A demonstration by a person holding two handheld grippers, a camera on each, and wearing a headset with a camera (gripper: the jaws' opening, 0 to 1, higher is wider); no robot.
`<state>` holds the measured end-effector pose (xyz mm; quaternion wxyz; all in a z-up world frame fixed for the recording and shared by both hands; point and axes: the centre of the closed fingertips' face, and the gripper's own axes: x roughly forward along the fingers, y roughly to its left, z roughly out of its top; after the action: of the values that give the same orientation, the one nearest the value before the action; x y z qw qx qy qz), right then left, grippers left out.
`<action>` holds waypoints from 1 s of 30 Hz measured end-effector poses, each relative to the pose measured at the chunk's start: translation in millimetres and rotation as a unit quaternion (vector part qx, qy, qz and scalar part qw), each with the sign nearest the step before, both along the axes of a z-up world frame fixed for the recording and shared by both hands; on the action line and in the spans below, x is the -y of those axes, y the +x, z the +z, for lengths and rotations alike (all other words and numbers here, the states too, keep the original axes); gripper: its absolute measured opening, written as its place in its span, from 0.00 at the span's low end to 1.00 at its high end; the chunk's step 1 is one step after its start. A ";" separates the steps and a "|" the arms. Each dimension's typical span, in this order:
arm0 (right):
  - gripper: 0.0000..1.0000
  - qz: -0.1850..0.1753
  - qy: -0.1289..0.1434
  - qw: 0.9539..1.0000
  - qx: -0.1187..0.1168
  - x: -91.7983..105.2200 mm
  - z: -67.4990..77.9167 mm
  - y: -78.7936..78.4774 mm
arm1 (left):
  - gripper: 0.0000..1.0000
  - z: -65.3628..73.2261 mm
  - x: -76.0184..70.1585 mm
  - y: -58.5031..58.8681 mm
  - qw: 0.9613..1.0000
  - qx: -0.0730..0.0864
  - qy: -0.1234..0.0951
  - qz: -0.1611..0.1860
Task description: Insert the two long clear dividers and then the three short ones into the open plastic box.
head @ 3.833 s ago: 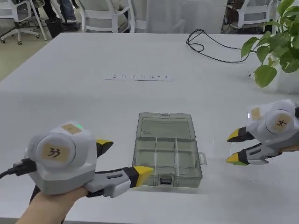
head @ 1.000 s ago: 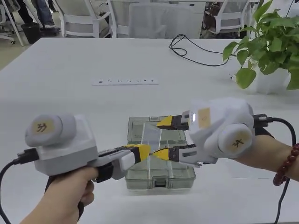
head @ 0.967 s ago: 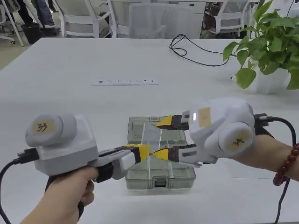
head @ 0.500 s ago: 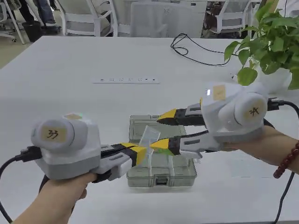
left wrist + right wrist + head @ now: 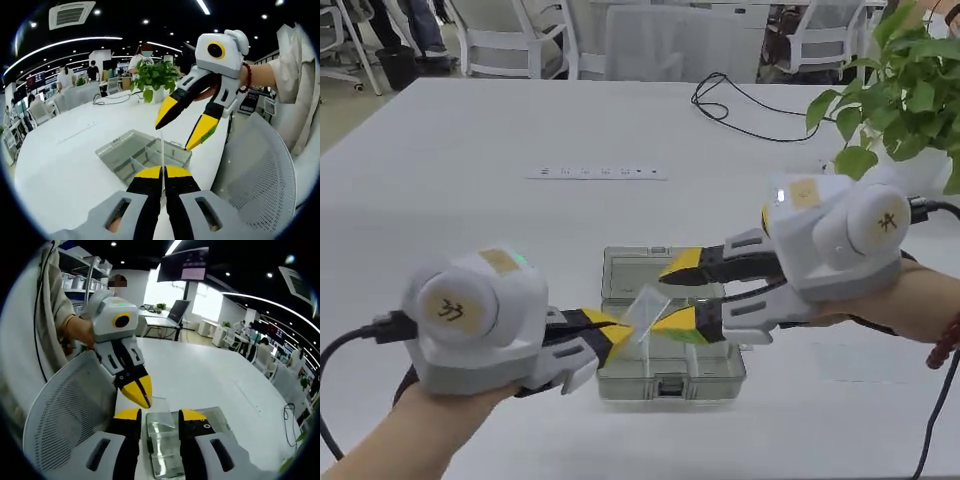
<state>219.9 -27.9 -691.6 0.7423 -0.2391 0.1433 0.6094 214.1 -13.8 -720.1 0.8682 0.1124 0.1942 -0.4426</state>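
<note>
head view: the left hand-held gripper (image 5: 610,337), grey-bodied with yellow-tipped black jaws, is clamped tight on one edge of a small flat clear plastic divider (image 5: 644,308). the divider is held tilted in the air, just above the open grey translucent plastic box (image 5: 700,375) on the white tabletop (image 5: 520,220). the right hand-held gripper (image 5: 678,295), of the same make, has its jaws spread wide on either side of the divider's free end and not closed on it.

left gripper view: the divider shows edge-on between the pinched jaws, and partitions already stand in the box. whether this piece is a long or a short one cannot be told.

judged step: steadying or passing the divider between grippers ahead of insertion. the next move calls for the right jaws to close on the free end. the piece must then be brought upright and lined up with a slot before it is pressed down.
</note>
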 end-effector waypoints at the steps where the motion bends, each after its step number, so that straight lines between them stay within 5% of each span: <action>1: 0.30 0.003 -0.001 1.000 -0.002 0.4 -0.7 -0.8 | 0.00 -0.5 0.6 -1.6 1.000 0.001 0.003 -0.007; 15: 0.23 0.060 -0.022 0.998 -0.023 2.6 -13.2 -19.7 | 0.00 0.5 11.4 -20.2 0.995 0.028 0.033 -0.085; 30: 0.11 0.098 -0.020 0.994 -0.034 1.3 -14.7 -35.0 | 0.00 9.9 14.2 -34.7 0.988 0.046 0.024 -0.144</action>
<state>184.9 -29.2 -706.3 0.6687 -0.2459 0.1570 0.6839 179.3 -28.0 -710.2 0.8003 0.1806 0.1464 -0.5527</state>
